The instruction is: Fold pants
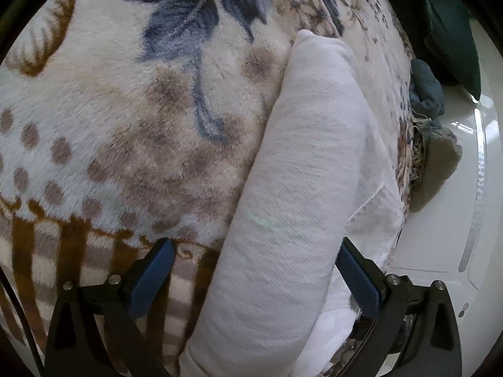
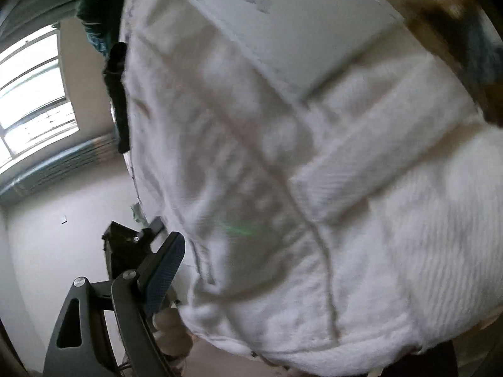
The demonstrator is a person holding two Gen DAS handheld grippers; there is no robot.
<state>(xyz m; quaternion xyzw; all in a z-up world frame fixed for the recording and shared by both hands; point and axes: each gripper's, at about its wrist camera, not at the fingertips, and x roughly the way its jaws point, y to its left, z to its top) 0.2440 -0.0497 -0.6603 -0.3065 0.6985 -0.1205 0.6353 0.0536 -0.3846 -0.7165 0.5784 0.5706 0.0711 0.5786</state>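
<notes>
White pants (image 1: 301, 188) lie folded into a long narrow bundle on a fleece blanket (image 1: 125, 110), near its right edge. My left gripper (image 1: 254, 251) is open, its blue-padded fingers (image 1: 154, 270) astride the near end of the bundle. In the right wrist view the white pants (image 2: 298, 188) fill the frame very close and blurred, with a seam and a label patch showing. Only the left finger (image 2: 166, 267) of my right gripper shows; the other is hidden behind the cloth.
The blanket has blue flowers and brown checks. A dark green cushion (image 1: 446, 25) and blue-grey cloth (image 1: 427, 91) sit past the bed's right edge above a white floor (image 1: 446, 220). A window (image 2: 31, 100) and radiator are in the right wrist view.
</notes>
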